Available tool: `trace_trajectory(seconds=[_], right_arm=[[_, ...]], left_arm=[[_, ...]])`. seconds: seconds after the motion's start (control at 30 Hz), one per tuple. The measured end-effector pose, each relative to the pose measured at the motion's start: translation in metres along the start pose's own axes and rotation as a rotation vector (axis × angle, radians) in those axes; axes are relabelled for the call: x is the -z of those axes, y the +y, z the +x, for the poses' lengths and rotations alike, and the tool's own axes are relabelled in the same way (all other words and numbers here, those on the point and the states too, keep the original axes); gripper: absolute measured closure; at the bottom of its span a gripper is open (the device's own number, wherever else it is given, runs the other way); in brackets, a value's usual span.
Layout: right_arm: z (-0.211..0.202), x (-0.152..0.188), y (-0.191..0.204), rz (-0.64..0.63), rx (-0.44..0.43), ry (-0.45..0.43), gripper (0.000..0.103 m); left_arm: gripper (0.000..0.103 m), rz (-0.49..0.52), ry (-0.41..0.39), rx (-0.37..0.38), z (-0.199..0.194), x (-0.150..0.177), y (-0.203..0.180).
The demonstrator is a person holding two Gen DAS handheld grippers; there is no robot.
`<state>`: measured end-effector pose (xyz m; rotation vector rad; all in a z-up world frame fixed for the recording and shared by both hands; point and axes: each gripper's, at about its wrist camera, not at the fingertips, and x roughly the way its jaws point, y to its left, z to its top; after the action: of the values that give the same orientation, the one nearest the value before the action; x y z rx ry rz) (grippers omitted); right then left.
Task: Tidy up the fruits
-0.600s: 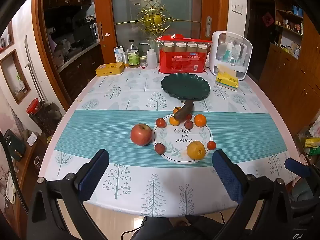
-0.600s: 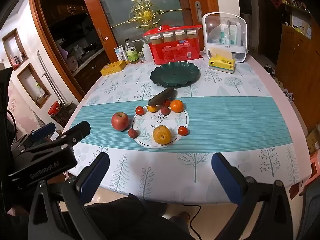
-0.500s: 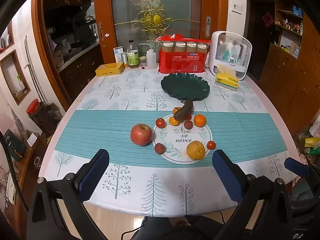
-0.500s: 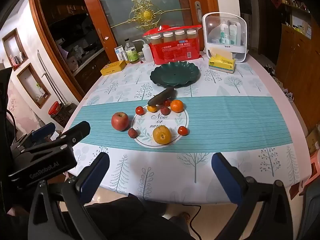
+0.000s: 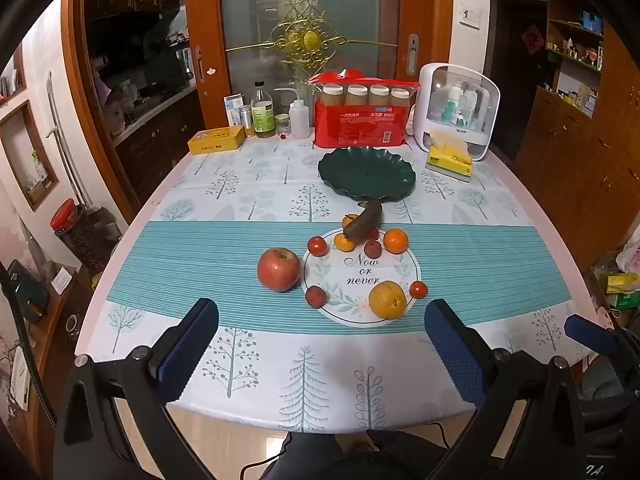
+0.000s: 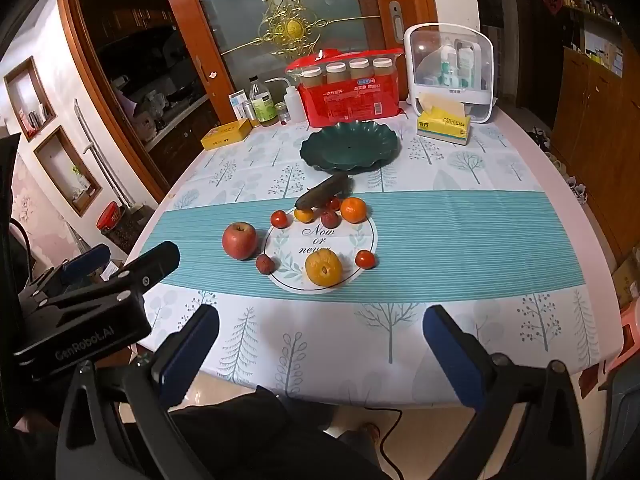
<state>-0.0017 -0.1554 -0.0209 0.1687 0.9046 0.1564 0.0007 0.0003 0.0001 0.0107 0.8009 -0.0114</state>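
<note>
A dark green scalloped plate sits empty toward the back of the table. In front of it, fruit lies on and around a round white mat: a red apple at the left, a big yellow-orange fruit, an orange, several small red and orange fruits, and a dark cucumber. My left gripper and right gripper both hang open near the table's front edge, well short of the fruit, with nothing between their fingers.
Along the back stand a red pack of jars, a white organiser box, a yellow tissue pack, bottles and a yellow tin. The left gripper's body shows at the left of the right wrist view.
</note>
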Motion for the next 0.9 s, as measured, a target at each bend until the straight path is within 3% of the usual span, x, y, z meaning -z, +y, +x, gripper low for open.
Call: trace_trajectory(seconds=[0.9], right_arm=[[0.0002,-0.0006,-0.0021,0.002,-0.002,0.002,0.001]], left_arm=[[0.001,0.001,-0.001,0.002,-0.0064,-0.0017,-0.0062]])
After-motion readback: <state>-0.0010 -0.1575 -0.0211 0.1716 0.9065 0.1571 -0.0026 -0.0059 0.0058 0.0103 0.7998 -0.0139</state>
